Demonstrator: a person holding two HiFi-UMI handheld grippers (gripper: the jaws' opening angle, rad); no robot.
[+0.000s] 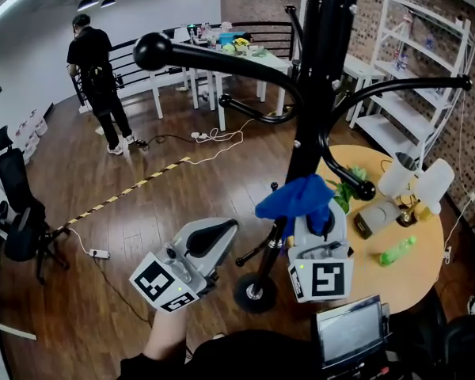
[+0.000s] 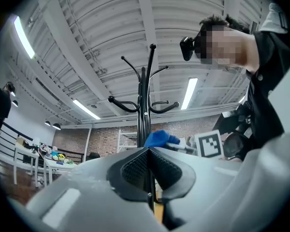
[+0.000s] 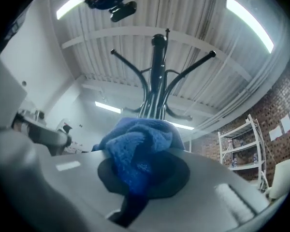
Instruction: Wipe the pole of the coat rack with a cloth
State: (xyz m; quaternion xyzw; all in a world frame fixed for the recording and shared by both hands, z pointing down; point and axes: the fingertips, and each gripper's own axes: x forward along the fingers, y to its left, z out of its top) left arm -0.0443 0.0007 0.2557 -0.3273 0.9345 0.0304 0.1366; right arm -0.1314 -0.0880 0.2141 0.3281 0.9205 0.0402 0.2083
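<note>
The black coat rack pole [image 1: 305, 153] rises from its round base [image 1: 255, 292] on the floor, with curved arms spreading near my head. My right gripper [image 1: 318, 217] is shut on a bunched blue cloth [image 1: 298, 195], which rests against the lower pole. In the right gripper view the blue cloth [image 3: 137, 151] fills the jaws, with the pole [image 3: 156, 76] rising just behind it. My left gripper [image 1: 214, 238] hangs left of the pole, clear of it, its jaws closed with nothing between them. The left gripper view shows the pole [image 2: 145, 100] and the cloth [image 2: 159, 138] beyond its tips.
A round wooden table [image 1: 396, 244] to the right carries a green bottle [image 1: 397, 250], white lamps [image 1: 416, 182] and a dark box. White shelving [image 1: 427, 70] stands behind it. A person [image 1: 101, 81] stands at the far left near white tables [image 1: 245, 58]. An office chair [image 1: 20, 212] and cables lie left.
</note>
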